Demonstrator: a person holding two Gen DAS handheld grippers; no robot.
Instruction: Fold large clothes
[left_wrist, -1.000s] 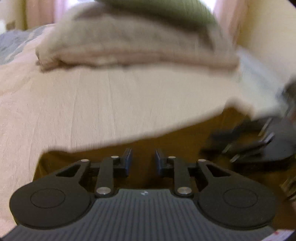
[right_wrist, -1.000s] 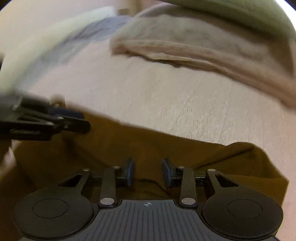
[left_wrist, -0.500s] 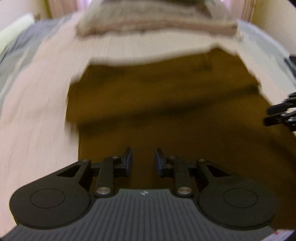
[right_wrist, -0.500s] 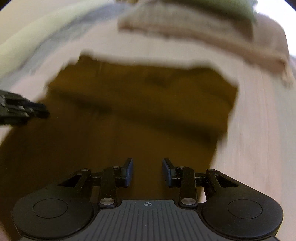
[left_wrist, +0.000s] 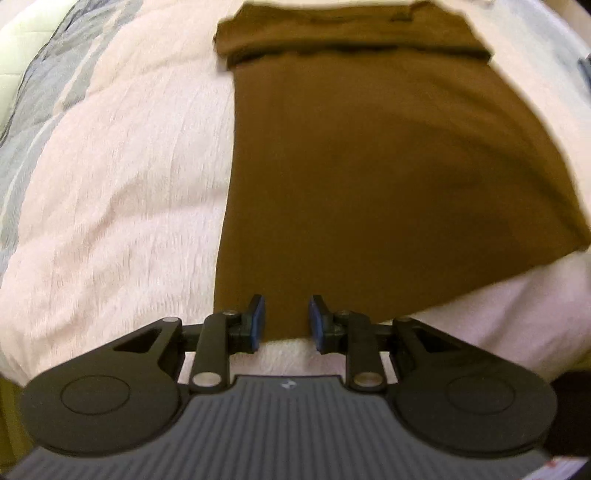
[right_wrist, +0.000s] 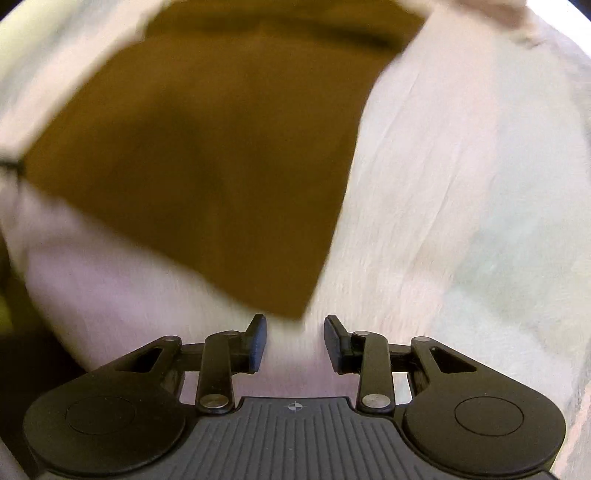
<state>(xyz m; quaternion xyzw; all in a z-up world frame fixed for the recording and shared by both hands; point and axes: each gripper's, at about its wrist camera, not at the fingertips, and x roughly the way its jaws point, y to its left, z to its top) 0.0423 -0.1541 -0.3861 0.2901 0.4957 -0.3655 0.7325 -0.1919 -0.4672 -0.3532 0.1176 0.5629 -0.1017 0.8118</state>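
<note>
Both tongs, my left gripper and right gripper, stood apart, empty, above the brown garment, whose twelve-o'clock edge was cut off, on the pink bedspread.

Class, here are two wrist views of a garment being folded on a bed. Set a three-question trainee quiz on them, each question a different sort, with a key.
1. True or false: the brown garment lies on a pink bedspread.
2. The left tongs are: A open, B clamped on cloth.
3. Fill in: the right tongs sit near the garment's ____.

Key: 1 true; 2 A; 3 corner.
</note>
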